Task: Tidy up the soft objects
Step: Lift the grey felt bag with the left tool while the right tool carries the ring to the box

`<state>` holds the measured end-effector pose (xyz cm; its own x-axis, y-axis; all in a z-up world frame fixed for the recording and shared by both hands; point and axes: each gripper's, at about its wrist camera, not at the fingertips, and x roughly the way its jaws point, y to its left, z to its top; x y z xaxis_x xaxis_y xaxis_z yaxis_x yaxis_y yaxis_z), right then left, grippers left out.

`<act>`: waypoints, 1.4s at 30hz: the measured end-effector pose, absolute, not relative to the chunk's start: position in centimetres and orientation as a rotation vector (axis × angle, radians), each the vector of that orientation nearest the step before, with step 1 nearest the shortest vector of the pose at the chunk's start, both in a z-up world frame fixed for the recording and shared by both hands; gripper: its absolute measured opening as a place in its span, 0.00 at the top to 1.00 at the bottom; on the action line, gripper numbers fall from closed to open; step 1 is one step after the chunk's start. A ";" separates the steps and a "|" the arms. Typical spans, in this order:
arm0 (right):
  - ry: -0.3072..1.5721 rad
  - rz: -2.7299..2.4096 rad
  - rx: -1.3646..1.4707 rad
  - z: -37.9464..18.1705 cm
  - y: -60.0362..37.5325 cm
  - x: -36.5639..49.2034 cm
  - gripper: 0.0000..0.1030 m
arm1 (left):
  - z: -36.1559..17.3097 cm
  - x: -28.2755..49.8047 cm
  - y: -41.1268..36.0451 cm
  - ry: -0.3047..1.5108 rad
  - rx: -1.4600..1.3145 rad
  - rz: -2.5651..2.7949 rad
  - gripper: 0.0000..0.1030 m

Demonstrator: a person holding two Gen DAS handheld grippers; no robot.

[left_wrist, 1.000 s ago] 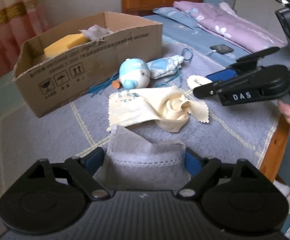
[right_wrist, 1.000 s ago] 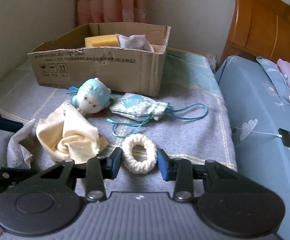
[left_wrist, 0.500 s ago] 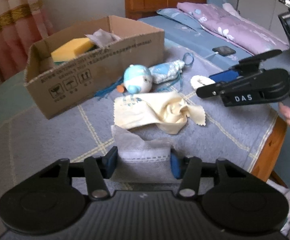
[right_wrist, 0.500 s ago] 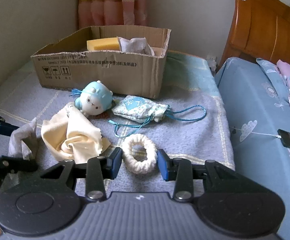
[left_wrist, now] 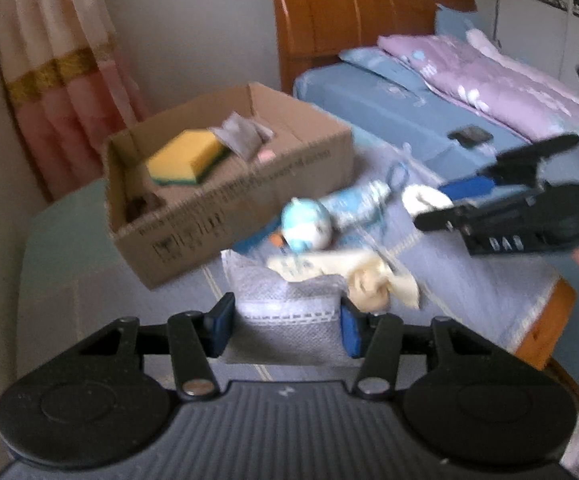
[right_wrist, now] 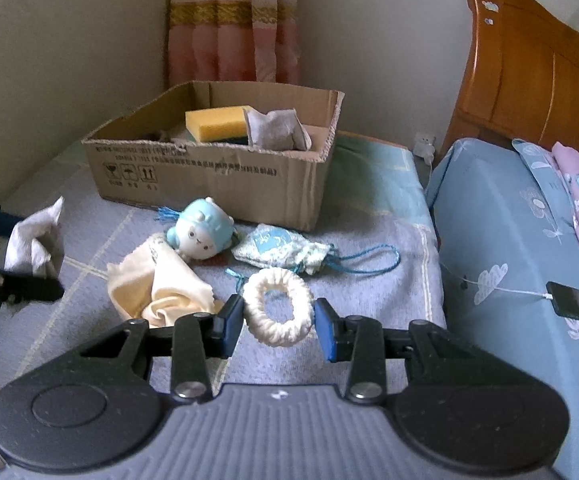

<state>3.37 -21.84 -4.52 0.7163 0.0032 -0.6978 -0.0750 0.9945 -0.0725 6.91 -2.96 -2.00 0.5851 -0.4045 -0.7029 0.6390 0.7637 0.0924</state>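
Two claws (left_wrist: 285,326) (right_wrist: 279,328), apparently both gripping.

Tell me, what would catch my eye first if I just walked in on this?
Probably the two black grippers, each holding something soft above the bedspread: the left gripper pinches a grey cloth, and the right gripper holds a cream hair scrunchie. Behind them sits an open cardboard box with a yellow sponge inside, and a little blue plush toy lies in front of it beside a crumpled yellow cloth.

Open-topped cardboard box (right_wrist: 217,176) behind clutter
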 end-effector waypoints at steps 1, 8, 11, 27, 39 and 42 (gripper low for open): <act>0.765 0.050 -0.100 -4.3 -21.8 3.4 0.58 | -1.6 7.4 -3.1 0.712 0.351 -0.613 0.50; 0.711 0.115 -0.106 -1.6 -21.4 4.8 0.58 | 1.1 11.1 -4.2 0.656 0.311 -0.556 0.50; 0.687 0.150 -0.098 -0.5 -21.2 5.7 0.58 | 2.4 12.9 -5.1 0.610 0.315 -0.545 0.50; 0.691 0.128 -0.069 -1.0 -22.7 8.2 0.58 | -3.7 14.0 -4.8 0.759 0.281 -0.512 0.17; 0.722 0.138 -0.012 -2.5 -23.6 8.8 0.58 | -7.9 17.8 -4.8 0.939 0.114 -0.482 0.17; 0.725 0.143 -0.007 -2.8 -23.5 9.1 0.58 | -8.3 18.0 -5.1 0.951 0.106 -0.491 0.37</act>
<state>9.13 -23.46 -2.76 0.7393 0.1281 -0.6611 -0.1328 0.9902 0.0433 18.05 -5.11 -8.33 0.4803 -0.3556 -0.8018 0.4473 0.8856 -0.1249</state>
